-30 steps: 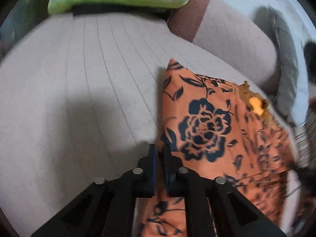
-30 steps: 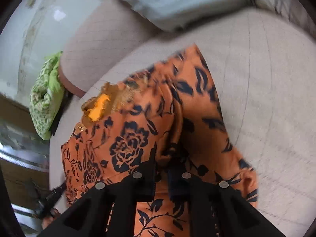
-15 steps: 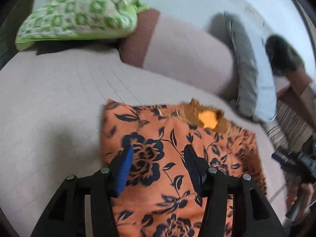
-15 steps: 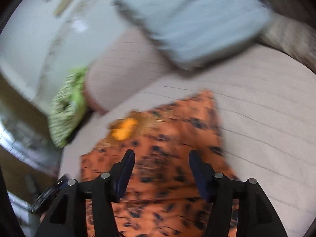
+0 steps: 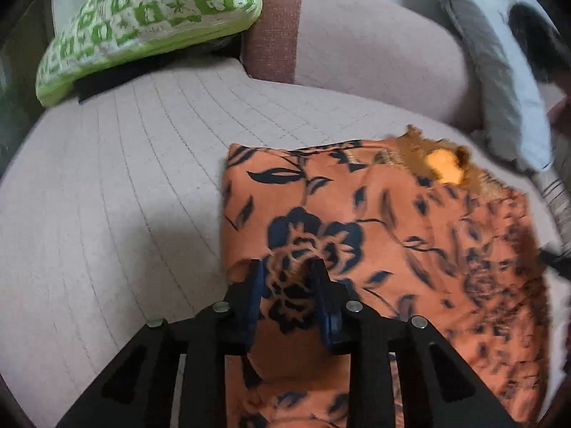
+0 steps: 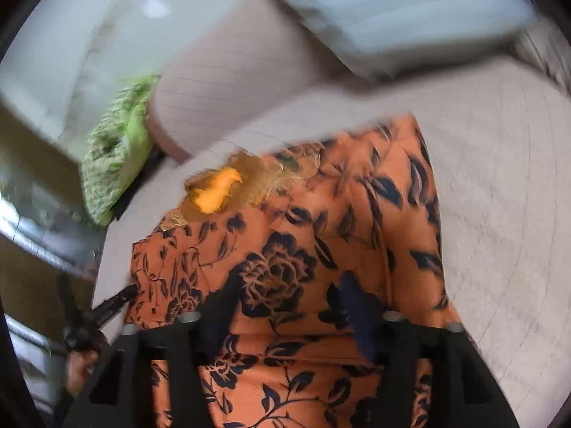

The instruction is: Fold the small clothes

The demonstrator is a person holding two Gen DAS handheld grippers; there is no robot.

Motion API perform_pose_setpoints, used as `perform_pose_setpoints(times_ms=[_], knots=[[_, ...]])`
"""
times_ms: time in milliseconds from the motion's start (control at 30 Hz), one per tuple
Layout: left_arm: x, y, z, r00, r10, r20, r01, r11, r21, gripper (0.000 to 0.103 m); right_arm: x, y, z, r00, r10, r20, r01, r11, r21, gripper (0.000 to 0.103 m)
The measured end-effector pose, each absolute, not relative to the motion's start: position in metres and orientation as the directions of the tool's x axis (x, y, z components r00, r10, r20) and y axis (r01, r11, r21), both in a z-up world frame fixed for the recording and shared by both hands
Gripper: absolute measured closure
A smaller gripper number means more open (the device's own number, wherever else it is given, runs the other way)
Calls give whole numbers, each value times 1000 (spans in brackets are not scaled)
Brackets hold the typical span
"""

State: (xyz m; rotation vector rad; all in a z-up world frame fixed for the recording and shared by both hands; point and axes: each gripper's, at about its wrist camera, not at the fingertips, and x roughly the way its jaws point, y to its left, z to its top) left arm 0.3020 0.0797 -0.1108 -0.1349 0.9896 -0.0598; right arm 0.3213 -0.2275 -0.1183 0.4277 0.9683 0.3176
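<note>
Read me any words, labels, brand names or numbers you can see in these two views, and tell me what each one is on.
No readable text in either view.
Orange floral garment: only a dark flower and leaf print, no label showing.
Green patterned pillow: flower and star shapes in squares, no letters.
Quilted beige cover: stitch lines only.
Left hand-held gripper: no markings seen.
The right wrist view is motion-blurred, so any small print there could not be read.

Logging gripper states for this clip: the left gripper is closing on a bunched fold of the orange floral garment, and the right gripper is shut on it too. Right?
Not quite. The left gripper does have a bunched fold of the orange floral garment between its fingers, but the right gripper is open: the right wrist view shows its fingers spread wide above the garment, gripping nothing.
</note>
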Motion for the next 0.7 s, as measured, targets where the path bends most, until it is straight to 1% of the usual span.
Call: perform_pose_setpoints(times_ms=[33, 67, 133, 167, 267, 333, 367, 400, 433, 467, 500, 533, 633, 700], knots=[[297, 81, -105, 565, -155, -810, 1, 982, -187, 75, 328, -228, -131, 477, 377, -794, -20, 908, 419, 28], [294, 81, -99, 583, -163, -796, 9, 981, -195, 74, 333, -232, -144, 429, 363, -827, 37, 908, 417, 29], [288, 83, -92, 609, -174, -774, 22, 979, -203, 62, 329, -237, -139, 483, 408, -775, 51, 870, 490, 29], [290, 82, -89, 618, -190, -763, 35, 976, -215, 60, 326, -239, -128, 524, 418, -742, 36, 860, 509, 29], [306, 79, -101, 587, -248, -770, 39, 959, -279, 59, 333, -231, -112, 557, 460, -691, -34, 844, 535, 29], [329, 78, -124, 525, -189, -830, -34, 969, -243, 59, 347, -223, -112, 545, 505, -669, -77, 825, 559, 29], [333, 78, -134, 503, -188, -844, -44, 969, -242, 58, 355, -222, -119, 537, 521, -664, -79, 814, 575, 29], [334, 77, -135, 519, -181, -835, -38, 972, -234, 57, 362, -216, -129, 521, 511, -683, -61, 821, 567, 29], [334, 70, -132, 525, -143, -839, -24, 983, -183, 56, 372, -219, -147, 487, 460, -742, 3, 849, 528, 32], [334, 65, -130, 525, -118, -843, -18, 989, -149, 56, 373, -228, -159, 481, 485, -730, 40, 820, 571, 33], [334, 61, -128, 527, -100, -844, -14, 992, -126, 56, 368, -233, -154, 507, 498, -703, 43, 801, 598, 34], [333, 60, -124, 528, -95, -844, -16, 992, -122, 56, 366, -232, -148, 510, 496, -703, 38, 803, 594, 34], [308, 72, -100, 562, -144, -815, -32, 980, -195, 56, 351, -229, -125, 522, 445, -728, 14, 849, 528, 34], [281, 80, -83, 600, -169, -782, -9, 976, -218, 56, 327, -238, -105, 547, 465, -695, -30, 841, 540, 34]])
